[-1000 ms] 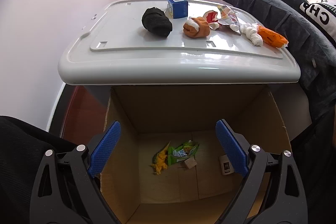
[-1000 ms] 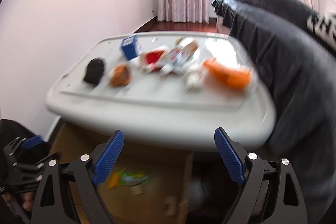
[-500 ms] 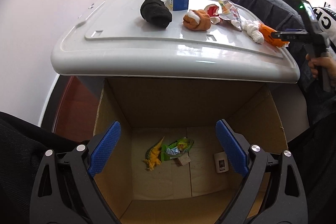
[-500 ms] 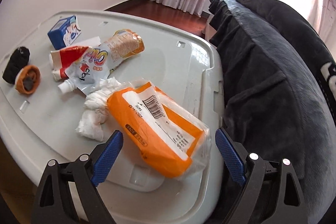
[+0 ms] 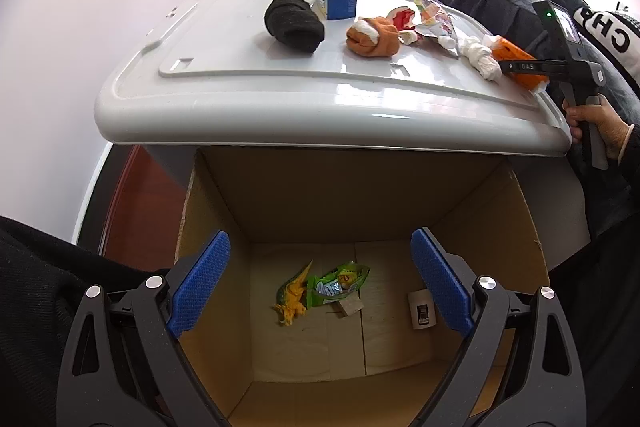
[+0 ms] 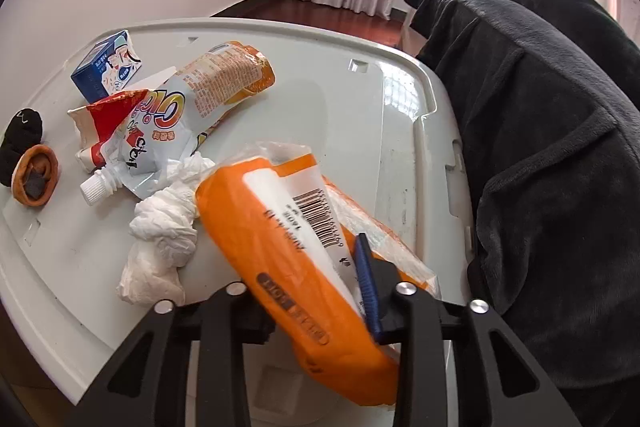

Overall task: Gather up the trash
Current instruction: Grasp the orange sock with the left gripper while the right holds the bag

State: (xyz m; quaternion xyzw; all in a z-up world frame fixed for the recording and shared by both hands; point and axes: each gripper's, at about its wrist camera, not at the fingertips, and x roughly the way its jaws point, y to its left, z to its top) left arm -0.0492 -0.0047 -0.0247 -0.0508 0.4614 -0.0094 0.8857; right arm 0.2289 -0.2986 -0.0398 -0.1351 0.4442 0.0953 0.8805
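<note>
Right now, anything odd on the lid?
Two rolled socks, black and orange, lie among the trash on the white lid; they hardly look like trash. The right gripper's jaws have just closed on the orange packet.

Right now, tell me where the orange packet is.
The orange packet lies at the near right edge of the white lid, pinched in the right tongs, which have just closed on it. The crumpled tissue touches its left side.

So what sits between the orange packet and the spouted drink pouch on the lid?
A crumpled white tissue lies between orange packet and drink pouch, touching both; the right wrist view shows it.
</note>
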